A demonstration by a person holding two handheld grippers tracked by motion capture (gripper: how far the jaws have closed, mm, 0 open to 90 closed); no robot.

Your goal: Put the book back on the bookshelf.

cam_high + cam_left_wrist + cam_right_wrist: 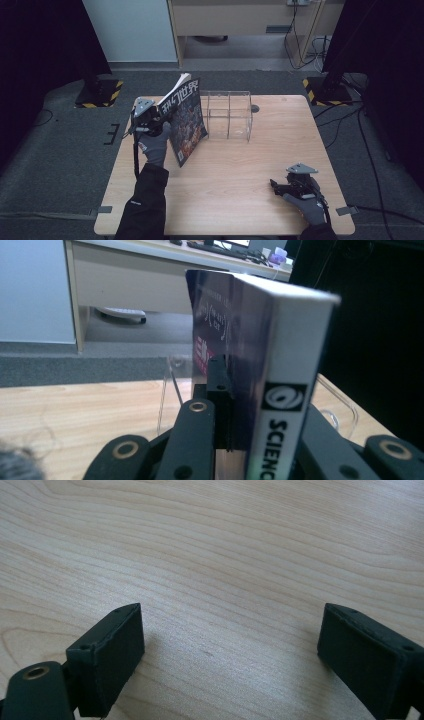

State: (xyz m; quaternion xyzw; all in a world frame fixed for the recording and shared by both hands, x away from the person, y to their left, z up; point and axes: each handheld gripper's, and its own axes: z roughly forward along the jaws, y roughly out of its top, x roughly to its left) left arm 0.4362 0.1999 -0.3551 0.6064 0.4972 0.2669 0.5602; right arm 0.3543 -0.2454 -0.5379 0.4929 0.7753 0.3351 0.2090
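A magazine (185,120) with a dark cover and white characters is held upright and tilted above the table's left side. My left gripper (159,119) is shut on its edge. In the left gripper view the magazine (240,355) stands between the black jaws, its white spine (285,405) facing me. Just right of it stands a clear acrylic rack (227,115) with upright dividers; the rack (172,385) shows behind the magazine. My right gripper (276,186) rests low at the table's near right, open, with bare wood between its fingers (107,655).
The wooden table (240,165) has bare surface across its middle and right. Beyond the far edge are grey carpet, a pale desk (240,20) and cables. Black stands with yellow-black striped bases (97,92) flank the table's far corners.
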